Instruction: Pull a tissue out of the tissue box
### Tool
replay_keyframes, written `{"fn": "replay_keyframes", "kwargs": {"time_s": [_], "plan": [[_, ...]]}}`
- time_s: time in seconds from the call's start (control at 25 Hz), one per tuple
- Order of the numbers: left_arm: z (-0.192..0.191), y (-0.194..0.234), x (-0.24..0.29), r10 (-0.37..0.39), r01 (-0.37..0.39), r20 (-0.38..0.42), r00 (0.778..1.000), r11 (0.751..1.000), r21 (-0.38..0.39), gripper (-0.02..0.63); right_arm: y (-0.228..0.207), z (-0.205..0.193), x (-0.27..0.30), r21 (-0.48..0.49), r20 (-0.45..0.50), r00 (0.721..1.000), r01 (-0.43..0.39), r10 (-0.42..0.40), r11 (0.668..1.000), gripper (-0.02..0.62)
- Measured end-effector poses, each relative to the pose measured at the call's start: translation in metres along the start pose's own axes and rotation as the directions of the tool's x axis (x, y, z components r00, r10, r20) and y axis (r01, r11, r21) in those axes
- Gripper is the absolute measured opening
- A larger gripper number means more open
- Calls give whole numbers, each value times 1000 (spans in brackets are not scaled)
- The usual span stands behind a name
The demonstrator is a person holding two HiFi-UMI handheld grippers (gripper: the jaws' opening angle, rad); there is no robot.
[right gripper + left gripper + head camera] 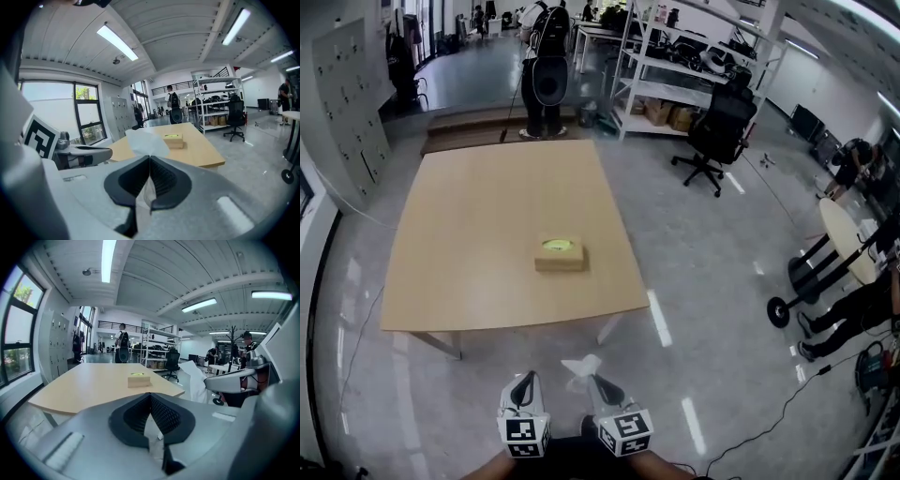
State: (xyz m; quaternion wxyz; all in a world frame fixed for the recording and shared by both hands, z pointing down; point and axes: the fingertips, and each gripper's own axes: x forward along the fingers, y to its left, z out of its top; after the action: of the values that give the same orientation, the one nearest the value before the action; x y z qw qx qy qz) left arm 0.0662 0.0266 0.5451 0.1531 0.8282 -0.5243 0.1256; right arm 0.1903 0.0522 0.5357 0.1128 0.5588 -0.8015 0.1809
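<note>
Wide open wooden table (469, 234) on every side of the tissue box (560, 254), just bare floor (544, 352) before its near edge.

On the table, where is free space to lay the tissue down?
Almost everywhere: the table is bare on all sides of the tissue box, widest at its left in the head view and toward the far edge. Nowhere is crowded.

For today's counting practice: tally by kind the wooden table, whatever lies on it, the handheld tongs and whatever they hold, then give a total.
Light rectangular wooden table: 1
Tan cardboard tissue box, lying on the table: 1
Grey handheld tongs, left tongs and right tongs: 2
White paper tissue, pinched in the right tongs: 1
Total: 5
</note>
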Motion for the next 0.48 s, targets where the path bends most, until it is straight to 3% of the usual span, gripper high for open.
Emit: {"fn": "replay_keyframes", "kwargs": {"time_s": [0.48], "plan": [[-13,-28,3,-49,49,-35,998,999,10,18,-13,-11,-18,-8,-15,999,31,-31,999,-6]]}}
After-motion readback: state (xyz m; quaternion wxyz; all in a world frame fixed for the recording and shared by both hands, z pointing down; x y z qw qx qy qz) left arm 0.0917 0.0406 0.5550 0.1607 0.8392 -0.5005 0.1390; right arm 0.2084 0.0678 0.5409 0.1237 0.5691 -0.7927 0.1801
